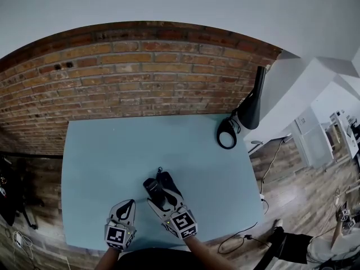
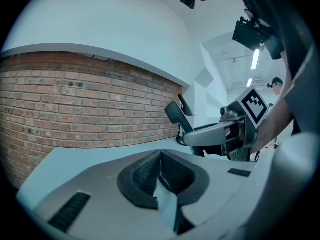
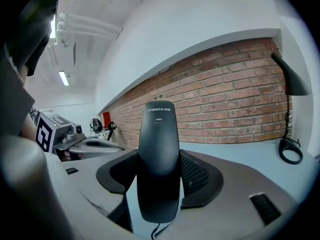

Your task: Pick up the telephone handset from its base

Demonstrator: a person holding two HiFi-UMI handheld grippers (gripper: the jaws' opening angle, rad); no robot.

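Observation:
The black telephone handset (image 3: 158, 129) stands upright between the jaws of my right gripper (image 3: 160, 159), its cord trailing from the lower end. The pads press on both of its sides. In the head view, the right gripper (image 1: 160, 184) holds the handset (image 1: 152, 189) over the near part of the blue table (image 1: 107, 151). I cannot make out the phone's base. My left gripper (image 1: 126, 206) sits just to the left, jaws together with nothing between them. In the left gripper view, its pads (image 2: 145, 176) meet, and the handset (image 2: 174, 114) shows at the right above the right gripper (image 2: 181, 140).
A black desk lamp (image 1: 251, 103) with a ring-shaped foot (image 1: 226, 134) stands at the table's far right corner. A brick wall (image 1: 140, 77) runs behind the table. The table's near edge is just under the grippers. Cables lie on the wooden floor (image 1: 242, 238) at the right.

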